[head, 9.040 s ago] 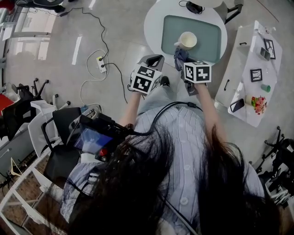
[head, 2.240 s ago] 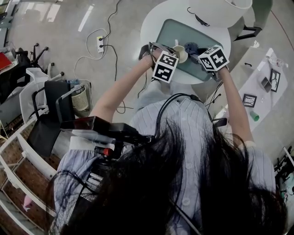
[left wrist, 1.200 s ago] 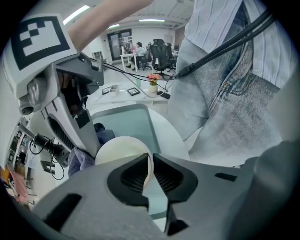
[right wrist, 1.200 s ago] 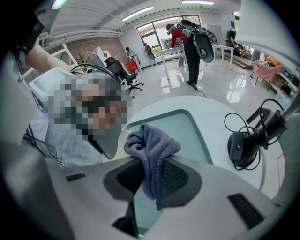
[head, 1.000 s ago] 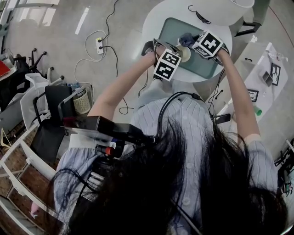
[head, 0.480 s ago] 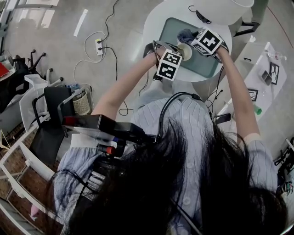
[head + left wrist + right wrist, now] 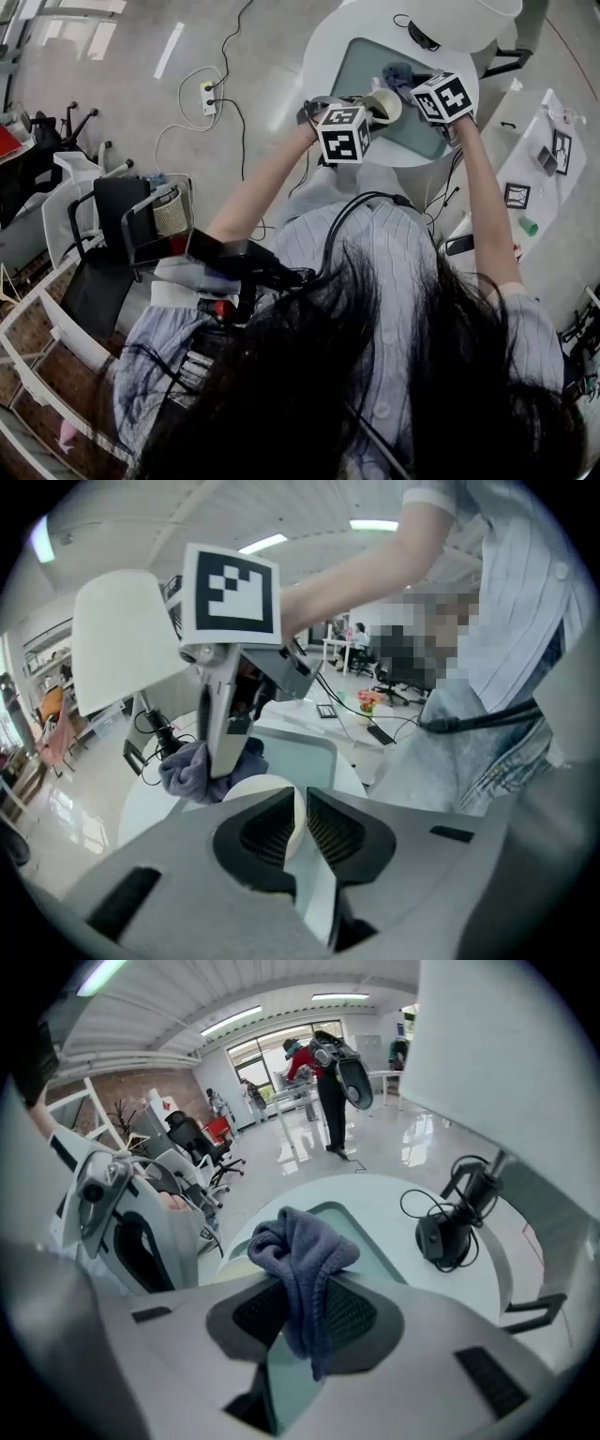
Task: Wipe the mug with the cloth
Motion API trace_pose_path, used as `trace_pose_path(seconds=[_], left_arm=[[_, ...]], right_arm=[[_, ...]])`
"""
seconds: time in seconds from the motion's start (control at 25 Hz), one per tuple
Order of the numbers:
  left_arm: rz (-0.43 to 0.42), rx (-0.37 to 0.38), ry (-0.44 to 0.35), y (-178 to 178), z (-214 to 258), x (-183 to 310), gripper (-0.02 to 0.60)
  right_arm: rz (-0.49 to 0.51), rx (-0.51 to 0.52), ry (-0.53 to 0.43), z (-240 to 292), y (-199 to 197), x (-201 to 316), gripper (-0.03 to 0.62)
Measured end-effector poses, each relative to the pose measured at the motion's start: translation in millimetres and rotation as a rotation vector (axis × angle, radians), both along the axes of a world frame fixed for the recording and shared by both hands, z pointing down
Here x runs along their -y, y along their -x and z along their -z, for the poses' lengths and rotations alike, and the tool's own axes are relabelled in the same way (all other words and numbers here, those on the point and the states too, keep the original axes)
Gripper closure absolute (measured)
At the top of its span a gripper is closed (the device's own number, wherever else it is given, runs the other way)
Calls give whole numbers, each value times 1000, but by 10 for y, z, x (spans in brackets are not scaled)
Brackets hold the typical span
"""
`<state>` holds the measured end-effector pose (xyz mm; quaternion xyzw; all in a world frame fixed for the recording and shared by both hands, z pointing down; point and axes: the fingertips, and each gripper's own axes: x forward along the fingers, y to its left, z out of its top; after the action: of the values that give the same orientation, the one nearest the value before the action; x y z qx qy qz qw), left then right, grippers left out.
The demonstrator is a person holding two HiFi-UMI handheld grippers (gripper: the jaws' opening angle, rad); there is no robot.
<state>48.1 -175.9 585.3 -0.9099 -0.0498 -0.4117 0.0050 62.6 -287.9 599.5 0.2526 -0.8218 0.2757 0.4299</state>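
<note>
Round white tabletop (image 7: 322,52) — green mat (image 7: 361,64) at its centre. Left hand-held gripper (image 7: 298,822) clamped on the wall of the white mug (image 7: 261,789), at the mat's near edge. Right hand-held gripper (image 7: 305,1314) pinching the grey-blue cloth (image 7: 302,1241) — just beside the mug.

"Any room left on that surface (image 7: 321,54)?"

"The mat (image 7: 361,61) is bare at its left. Round the mug (image 7: 386,105) it's tight: left hand-held gripper (image 7: 300,825) one side, right hand-held gripper (image 7: 298,1321) with the cloth (image 7: 300,1241) the other. A lampshade (image 7: 469,17) overhangs the back, with a cabled black device (image 7: 441,1232) by it."
</note>
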Motion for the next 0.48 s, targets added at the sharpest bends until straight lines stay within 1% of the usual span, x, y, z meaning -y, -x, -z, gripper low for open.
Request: trace_pose_path(seconds=[0.16, 0.28, 0.36, 0.48], left_arm=[[126, -51, 50, -4, 108, 54, 540], [224, -75, 55, 57, 163, 120, 540], [280, -78, 43, 183, 217, 135, 540], [345, -91, 36, 453, 350, 66, 540]], right_arm=[[-159, 35, -3, 3, -275, -61, 496], [-250, 58, -18, 78, -404, -162, 496], [-304, 69, -36, 175, -399, -260, 496], [-388, 80, -69, 369, -271, -468, 496]])
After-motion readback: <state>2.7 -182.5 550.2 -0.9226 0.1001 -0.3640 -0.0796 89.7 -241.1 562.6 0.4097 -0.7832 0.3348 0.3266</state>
